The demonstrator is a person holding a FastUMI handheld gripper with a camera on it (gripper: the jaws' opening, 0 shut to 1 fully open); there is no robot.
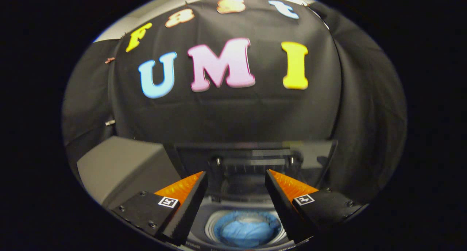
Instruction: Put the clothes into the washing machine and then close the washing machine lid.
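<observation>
The tool [236, 198] sits closest, its two fingers [186, 211] spread well apart with nothing between them, each carrying a small square black-and-white marker on its top face. It is pitched downward over the washing machine [219, 216], looking into the round drum opening below the gap between the fingers. The clothes [246, 233], a crumpled blue bundle with no clear long axis, lie inside the drum. The washing machine lid [255, 159] stands raised, upright behind the opening and just beyond the fingertips, its dark glossy panel facing the tool. A grey box-like block [120, 167] sits beside the machine. No readable brand or label shows on the machine.
</observation>
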